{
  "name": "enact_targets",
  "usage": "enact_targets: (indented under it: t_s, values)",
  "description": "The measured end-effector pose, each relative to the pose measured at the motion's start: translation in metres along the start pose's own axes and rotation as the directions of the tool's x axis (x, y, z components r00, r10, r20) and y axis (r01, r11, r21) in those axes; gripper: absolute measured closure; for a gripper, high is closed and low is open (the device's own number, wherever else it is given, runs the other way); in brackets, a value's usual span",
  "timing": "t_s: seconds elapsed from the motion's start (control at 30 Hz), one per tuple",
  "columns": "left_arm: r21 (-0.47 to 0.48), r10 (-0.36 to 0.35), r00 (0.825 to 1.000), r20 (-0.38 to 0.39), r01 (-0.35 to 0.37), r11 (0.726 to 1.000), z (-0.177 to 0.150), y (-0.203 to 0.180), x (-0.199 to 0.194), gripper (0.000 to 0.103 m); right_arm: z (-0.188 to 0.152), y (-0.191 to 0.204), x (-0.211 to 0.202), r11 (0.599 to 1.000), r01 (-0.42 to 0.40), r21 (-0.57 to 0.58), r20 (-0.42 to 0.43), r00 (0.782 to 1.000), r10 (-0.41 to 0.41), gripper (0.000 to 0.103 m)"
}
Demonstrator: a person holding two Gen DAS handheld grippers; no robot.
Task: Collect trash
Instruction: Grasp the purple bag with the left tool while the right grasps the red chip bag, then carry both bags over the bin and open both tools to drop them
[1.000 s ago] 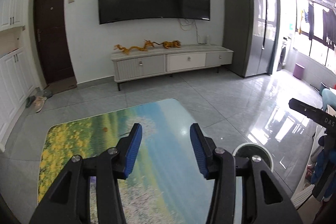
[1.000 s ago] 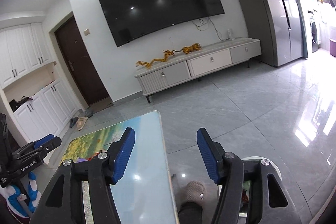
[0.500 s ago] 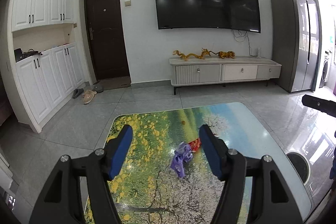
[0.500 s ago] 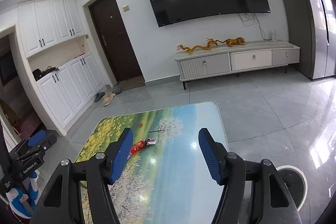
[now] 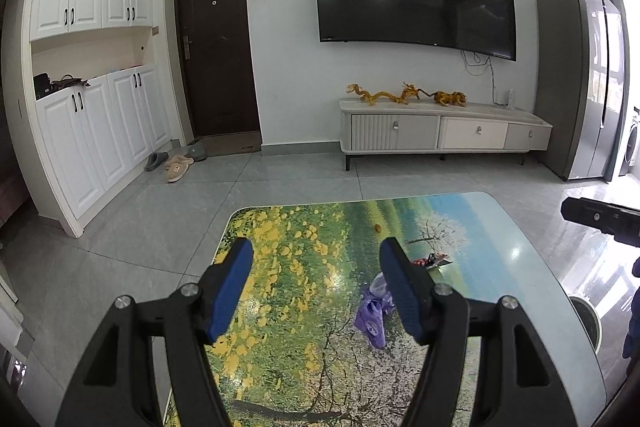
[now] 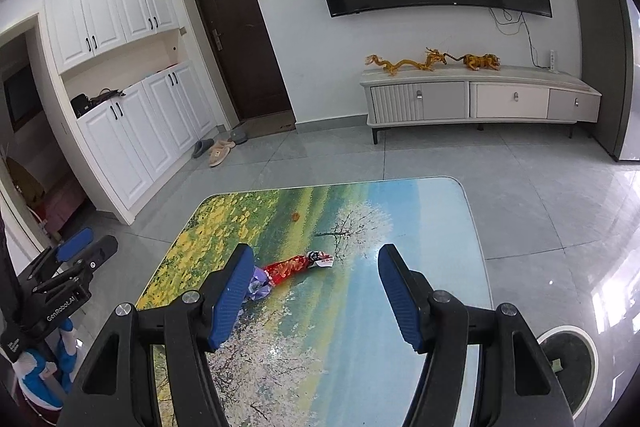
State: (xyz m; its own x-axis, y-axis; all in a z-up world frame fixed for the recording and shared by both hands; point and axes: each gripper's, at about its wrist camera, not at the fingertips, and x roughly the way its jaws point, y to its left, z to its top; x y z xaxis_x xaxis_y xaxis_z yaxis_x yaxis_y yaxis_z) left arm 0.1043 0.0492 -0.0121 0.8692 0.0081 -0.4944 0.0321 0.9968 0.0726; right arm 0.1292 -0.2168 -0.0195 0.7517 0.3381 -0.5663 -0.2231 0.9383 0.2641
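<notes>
From my left gripper point(image 5: 316, 263), jaws wide and empty, one purple wrapper point(image 5: 372, 315) lies on the bench point(image 5: 532, 259) just right of the jaws, one red wrapper point(image 5: 430, 261) beyond it. From my right gripper point(image 6: 316, 267), jaws also wide and empty, the red wrapper point(image 6: 290, 267) stretches lengthwise left-to-right, ahead toward the left jaw, nearer this hand; one small orange scrap point(image 6: 295, 215) lies farther off, one bin point(image 6: 568, 355) on the floor at right.

Crumpled purple plastic wrapper point(image 5: 372, 319): lies flat, partly hidden behind the left gripper's point(image 5: 316, 287) right finger.
Long red patterned foil wrapper point(image 6: 290, 266): lies flat, just beyond the purple one, ahead of the right gripper's point(image 6: 314, 291) left finger.
Small orange scrap point(image 6: 295, 215): farther ahead, well apart.
</notes>
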Motion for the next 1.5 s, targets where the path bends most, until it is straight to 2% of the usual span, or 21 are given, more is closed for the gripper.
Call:
enact_targets:
  t_s: [0.3,0.57,0.77,0.87,1.07,1.17,1.37,1.47,1.5]
  values:
    - [0.007,0.002,0.998,-0.064,-0.002,1.0,-0.008,-0.002,0.034,0.039,-0.003,0.009,0.053,0.999,-0.054,0.0,-0.096,0.994,0.054,0.041]
    - [-0.003,-0.043,0.989,-0.144,0.043,0.999,-0.022,-0.005,0.067,0.039,-0.012,0.009,0.112,0.995,-0.096,0.033,-0.21,0.973,0.101,0.041]
    - [-0.024,-0.126,0.961,-0.248,0.124,0.992,-0.045,-0.004,0.105,0.039,-0.026,0.005,0.165,0.99,-0.097,0.101,-0.308,0.943,0.124,0.041]
    - [-0.019,-0.176,0.94,-0.292,0.178,0.984,-0.056,-0.01,0.122,0.039,-0.031,0.005,0.189,0.987,-0.093,0.133,-0.346,0.929,0.134,0.041]
    - [-0.019,-0.251,0.911,-0.326,0.259,0.966,-0.063,-0.024,0.145,0.039,-0.03,0.003,0.219,0.983,-0.06,0.173,-0.367,0.922,0.121,0.041]
    - [0.002,-0.249,0.907,-0.34,0.265,0.964,-0.063,-0.031,0.156,0.039,-0.025,0.004,0.225,0.987,-0.037,0.159,-0.36,0.928,0.093,0.049]
    - [-0.007,-0.242,0.899,-0.364,0.257,0.966,-0.071,-0.037,0.171,0.041,-0.02,0.009,0.236,0.993,-0.026,0.117,-0.368,0.927,0.067,0.075]
    - [-0.033,-0.251,0.891,-0.378,0.258,0.966,-0.075,-0.032,0.174,0.062,-0.022,0.009,0.238,0.994,-0.025,0.105,-0.377,0.924,0.063,0.091]
    - [-0.041,-0.253,0.89,-0.38,0.257,0.966,-0.076,-0.03,0.174,0.067,-0.023,0.008,0.237,0.994,-0.032,0.103,-0.373,0.925,0.069,0.091]
